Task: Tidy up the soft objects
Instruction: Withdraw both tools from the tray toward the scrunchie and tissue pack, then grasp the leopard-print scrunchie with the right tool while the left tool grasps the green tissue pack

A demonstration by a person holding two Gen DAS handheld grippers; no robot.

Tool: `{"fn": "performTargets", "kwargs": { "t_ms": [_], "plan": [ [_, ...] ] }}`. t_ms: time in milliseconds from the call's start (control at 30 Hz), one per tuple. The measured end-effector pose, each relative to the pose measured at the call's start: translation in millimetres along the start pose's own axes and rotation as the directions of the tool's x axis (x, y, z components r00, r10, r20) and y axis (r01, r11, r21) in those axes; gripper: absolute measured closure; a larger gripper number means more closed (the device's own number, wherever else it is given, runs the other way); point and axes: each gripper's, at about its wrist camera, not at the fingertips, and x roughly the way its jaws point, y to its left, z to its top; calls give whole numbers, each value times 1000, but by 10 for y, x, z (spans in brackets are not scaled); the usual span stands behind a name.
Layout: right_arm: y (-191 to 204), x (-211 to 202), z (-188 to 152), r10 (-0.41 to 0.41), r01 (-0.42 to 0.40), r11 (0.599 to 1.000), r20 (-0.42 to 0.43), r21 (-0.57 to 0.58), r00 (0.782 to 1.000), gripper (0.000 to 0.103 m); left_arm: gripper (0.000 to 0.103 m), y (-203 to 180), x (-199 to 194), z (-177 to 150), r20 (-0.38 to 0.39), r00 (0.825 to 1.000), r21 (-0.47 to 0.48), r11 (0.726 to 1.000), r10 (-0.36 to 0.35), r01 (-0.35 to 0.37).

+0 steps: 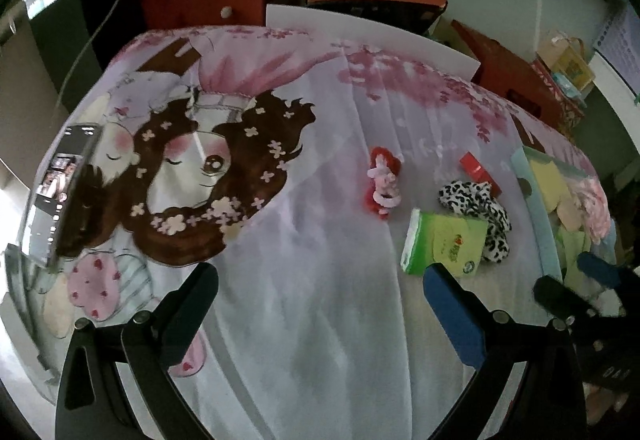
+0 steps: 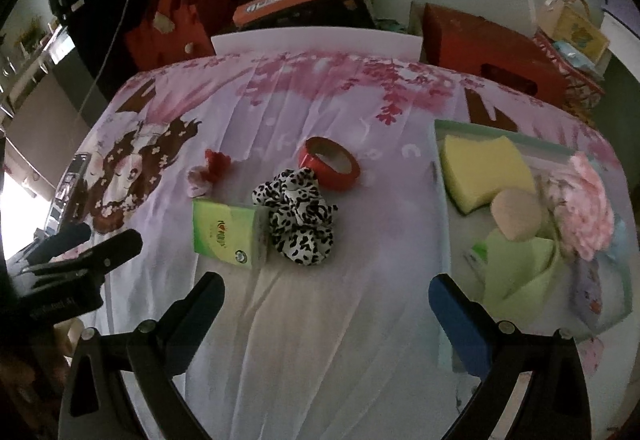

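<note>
Black-and-white spotted fabric scrunchie (image 2: 298,226) lies just ahead of the right gripper (image 2: 326,306), whose 2 fingers gape empty like the left gripper (image 1: 320,298); likely next: pinch it, carry to the pale-green tray (image 2: 442,176) beside the blue finger.

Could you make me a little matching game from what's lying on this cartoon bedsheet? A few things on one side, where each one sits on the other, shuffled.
Things:
1. sponge
2. tissue pack
3. tape roll
4. phone

Places:
A. at the sheet's far left edge
B. inside the tray
C. just behind the spotted scrunchie
D. touching the scrunchie's left side

Pairs: 1-B, 2-D, 3-C, 4-A
</note>
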Motion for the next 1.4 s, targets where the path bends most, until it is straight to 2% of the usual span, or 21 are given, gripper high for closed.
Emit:
{"fn": "performTargets", "kwargs": {
  "t_ms": [467,767,900,1267,1400],
  "plan": [
    [-79,412,26,5,-5,1000,-29,0,1000,4,1,-194,206,128,4,998,28,997,-65,65],
    [-82,535,46,74,-74,997,-26,6,997,30,1,-304,370,40,-38,993,-11,993,-115,115],
    [-77,613,50,99,-99,995,-33,17,995,49,1,-308,397,27,-44,992,-27,993,-119,118],
    [37,744,94,114,-114,993,-24,-11,993,51,1,-250,423,36,-47,992,-60,992,-113,110],
    [44,746,86,124,-124,992,-20,-10,992,57,1,-256,433,32,-51,992,-66,992,-115,111]
  ]
}}
